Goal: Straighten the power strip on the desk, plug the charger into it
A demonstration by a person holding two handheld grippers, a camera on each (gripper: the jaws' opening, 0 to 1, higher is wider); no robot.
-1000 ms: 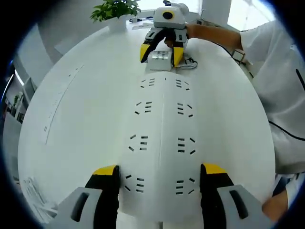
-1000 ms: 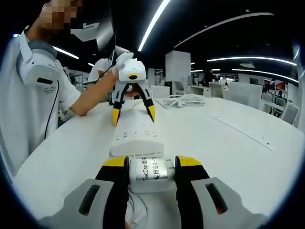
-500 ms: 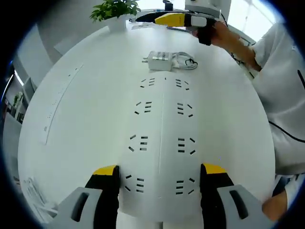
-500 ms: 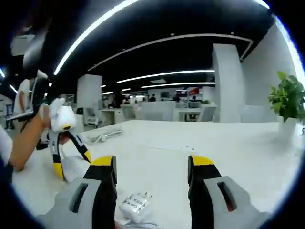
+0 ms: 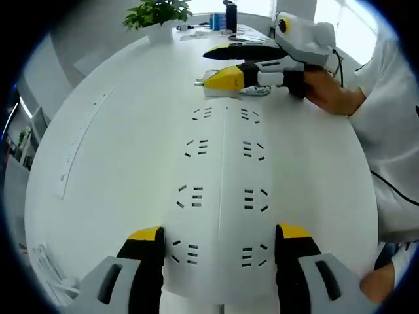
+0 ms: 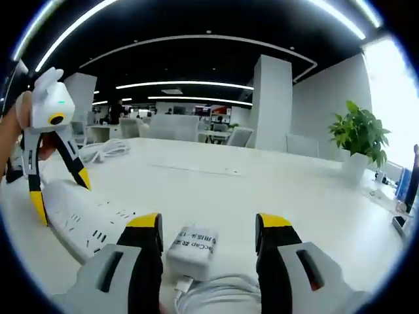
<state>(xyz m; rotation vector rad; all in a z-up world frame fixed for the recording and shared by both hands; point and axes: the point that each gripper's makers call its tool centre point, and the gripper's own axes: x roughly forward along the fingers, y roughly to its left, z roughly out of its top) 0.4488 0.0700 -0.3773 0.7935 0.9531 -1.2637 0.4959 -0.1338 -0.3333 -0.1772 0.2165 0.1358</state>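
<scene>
White desk [image 5: 98, 150]; power strip [image 5: 222, 196] between L hand-held gripper [image 5: 219, 239] tips; charger [image 6: 191, 244] loose.

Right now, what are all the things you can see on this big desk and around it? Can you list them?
Power strip: one, white, flat on the desk, between the left gripper's jaws.
Charger: one, white with a printed label, on the desk between the right gripper's open jaws, just off the strip's end.
Charger cable: one, white, coiled beside the charger.
Desk: one, white, large.
Potted plant: one, green leaves in a white pot, near the desk's edge.
Bundled cable: one, white, far across the desk.
Left gripper: yellow-tipped jaws straddling the strip's end.
Right gripper: yellow-tipped jaws open around the charger, not touching it.
Person's hand: one, holding the right gripper.
</scene>
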